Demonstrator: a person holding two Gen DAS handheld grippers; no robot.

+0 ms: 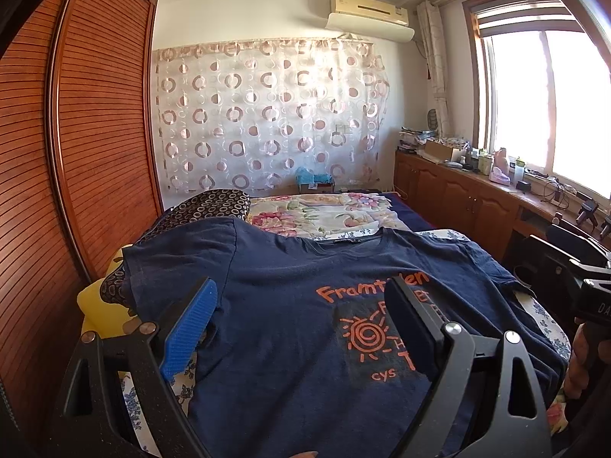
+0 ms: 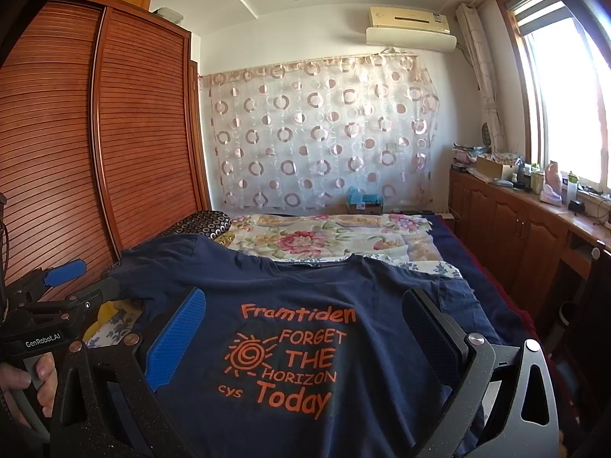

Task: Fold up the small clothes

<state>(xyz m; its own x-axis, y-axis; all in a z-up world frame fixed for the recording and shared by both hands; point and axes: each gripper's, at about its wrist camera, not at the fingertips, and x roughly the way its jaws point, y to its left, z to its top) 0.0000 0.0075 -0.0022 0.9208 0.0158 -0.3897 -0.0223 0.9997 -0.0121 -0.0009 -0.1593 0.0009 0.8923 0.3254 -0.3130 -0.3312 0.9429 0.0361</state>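
A navy T-shirt (image 1: 275, 305) (image 2: 305, 286) with orange print lies flat and face up on the bed, collar away from me. My left gripper (image 1: 301, 305) hovers open over its left half, its blue pad near the left sleeve. Over the printed chest my right gripper (image 2: 305, 318) hangs open, nothing between its fingers. In the right wrist view the left gripper (image 2: 65, 271) shows at the left edge with a hand (image 2: 26, 385) on its handle. The right gripper's body (image 1: 588, 290) shows at the right edge of the left wrist view.
The bed carries a floral quilt (image 1: 317, 213) (image 2: 324, 236) beyond the shirt and a dark ringed pillow (image 1: 214, 206) (image 2: 198, 223) at the far left. A slatted wooden wardrobe (image 1: 95, 133) (image 2: 114, 133) stands close on the left. Low wooden cabinets (image 1: 458, 194) (image 2: 515, 217) with clutter run under the window on the right.
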